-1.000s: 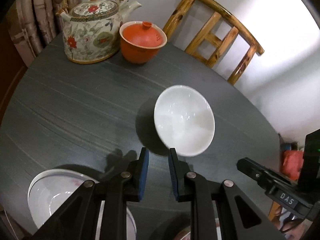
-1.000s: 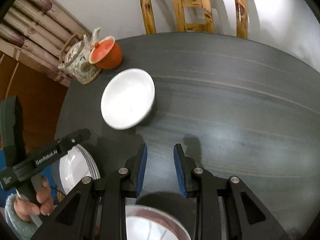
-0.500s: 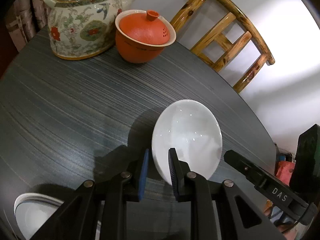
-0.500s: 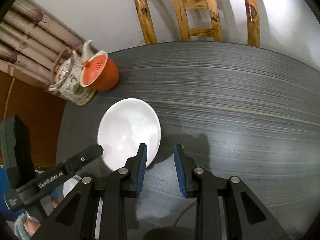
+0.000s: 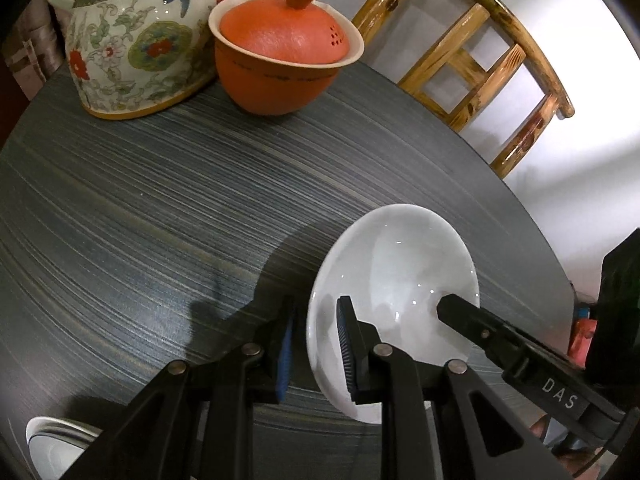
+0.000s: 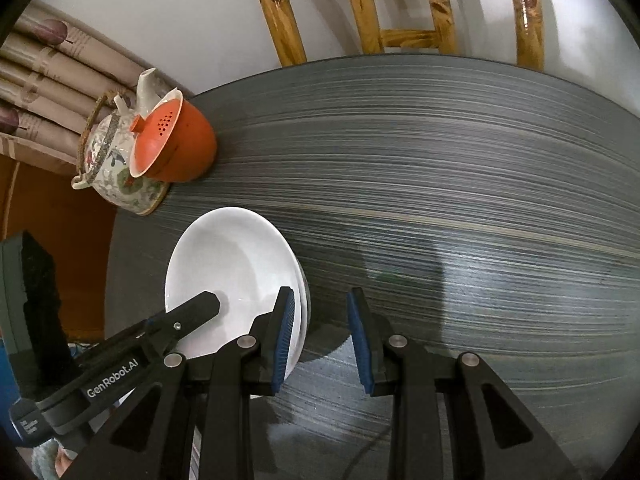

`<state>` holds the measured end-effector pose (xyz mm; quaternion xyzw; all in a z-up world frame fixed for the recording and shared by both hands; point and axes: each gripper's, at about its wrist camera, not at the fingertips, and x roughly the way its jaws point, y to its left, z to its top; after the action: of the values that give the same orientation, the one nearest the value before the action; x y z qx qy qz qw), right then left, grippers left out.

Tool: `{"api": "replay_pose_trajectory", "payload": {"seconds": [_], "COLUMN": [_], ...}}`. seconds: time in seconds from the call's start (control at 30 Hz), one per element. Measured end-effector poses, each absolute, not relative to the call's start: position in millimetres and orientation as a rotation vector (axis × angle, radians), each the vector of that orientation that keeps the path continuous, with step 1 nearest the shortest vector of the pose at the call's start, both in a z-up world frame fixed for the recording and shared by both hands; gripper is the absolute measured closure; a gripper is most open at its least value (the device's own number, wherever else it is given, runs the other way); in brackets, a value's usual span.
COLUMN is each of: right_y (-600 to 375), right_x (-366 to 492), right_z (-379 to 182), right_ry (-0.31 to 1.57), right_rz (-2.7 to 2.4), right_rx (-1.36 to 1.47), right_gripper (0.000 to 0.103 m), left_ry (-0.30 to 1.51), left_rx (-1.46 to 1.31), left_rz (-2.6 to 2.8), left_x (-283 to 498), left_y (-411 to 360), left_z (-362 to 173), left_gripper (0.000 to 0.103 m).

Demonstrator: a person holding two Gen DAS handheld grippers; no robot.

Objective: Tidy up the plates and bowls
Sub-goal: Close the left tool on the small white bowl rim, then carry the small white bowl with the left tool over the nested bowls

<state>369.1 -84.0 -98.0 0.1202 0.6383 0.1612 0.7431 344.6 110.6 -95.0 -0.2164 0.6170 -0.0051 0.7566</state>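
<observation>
While both claws straddle the white bowl's rim unclenched | left claw: "GenRobot.AI" | right claw: "DAS"

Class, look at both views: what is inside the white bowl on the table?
The white bowl holds no food or dish; only glare shows. The left gripper straddles its near rim, one finger inside, hiding part of the interior.
</observation>
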Motion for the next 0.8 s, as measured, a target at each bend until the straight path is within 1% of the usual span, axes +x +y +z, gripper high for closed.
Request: {"api": "replay_pose_trajectory", "payload": {"seconds": [0.1, 0.27, 0.4, 0.47, 0.7, 0.8], "right_y": [-82.5, -79.8, -76.4, -75.2, -74.2, -74.0], "right_x": [372.3, 375.9, 378.0, 378.6, 376.5, 374.1], "right_z": [-101.1, -105.1, -105.9, -107.1, -105.6, -105.0], "right_ry": [1.402, 1.409, 1.406, 1.407, 1.398, 1.398], "right_rz": [0.358, 0.38, 0.389, 0.393, 0.399, 0.392], "right_rx": [0.259, 0.262, 0.242, 0.242, 0.25, 0.24], "right_gripper": [0.079, 0.087, 0.089, 0.091, 0.095, 0.096], "left_ry": [1.353, 1.36, 1.367, 1.366, 1.374, 1.373], "left_rx": [-0.451, -0.46, -0.457, -0.454, -0.455, -0.455], "left_rz": [-0.011, -0.006, -0.015, -0.018, -0.012, -0.011], "left_x": [346.8, 348.5, 348.8, 348.0, 347.0, 343.7], "left_y": [108.0, 107.0, 103.7, 103.7, 101.8, 101.3], "left_z": [-99.2, -104.2, -105.4, -104.7, -104.4, -101.7], "left_gripper": [0.083, 0.083, 0.083, 0.086, 0.086, 0.088]}}
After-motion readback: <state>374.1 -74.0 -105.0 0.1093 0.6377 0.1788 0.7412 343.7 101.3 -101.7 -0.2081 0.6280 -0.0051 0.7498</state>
